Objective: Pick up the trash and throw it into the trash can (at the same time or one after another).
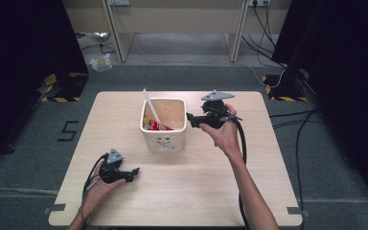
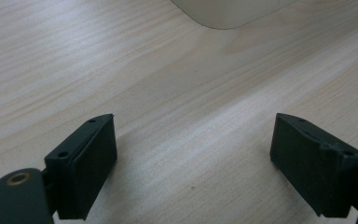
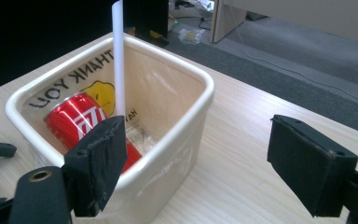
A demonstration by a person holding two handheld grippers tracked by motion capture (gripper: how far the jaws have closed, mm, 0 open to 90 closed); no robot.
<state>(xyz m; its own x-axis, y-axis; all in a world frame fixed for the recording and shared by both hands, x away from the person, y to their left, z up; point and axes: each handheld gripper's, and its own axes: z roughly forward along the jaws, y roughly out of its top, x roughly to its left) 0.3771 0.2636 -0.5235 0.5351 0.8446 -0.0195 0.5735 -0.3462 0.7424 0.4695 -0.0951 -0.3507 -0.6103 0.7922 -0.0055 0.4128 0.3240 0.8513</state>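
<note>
A cream square bin [image 1: 165,139] [image 3: 186,135] stands at the middle of the wooden table [image 1: 201,187]. Inside it lie a red can [image 1: 159,127] [image 3: 81,119], a clear bag printed THANK YOU [image 3: 70,84] and a white straw [image 1: 151,108] [image 3: 118,56] that sticks up out of it. My right gripper [image 1: 189,117] [image 3: 196,158] hovers just right of the bin, open and empty, pointing at its rim. My left gripper [image 1: 135,171] [image 2: 193,163] rests low over the table's front left, open with nothing between its jaws. The bin's bottom corner [image 2: 228,11] shows ahead of it.
Bare wood [image 2: 168,79] lies around the left gripper. Beyond the table's far edge stand a desk's legs [image 1: 117,38], crumpled bags [image 1: 100,62] and cables [image 1: 268,28] on grey carpet. Dark curtains [image 1: 24,57] flank both sides.
</note>
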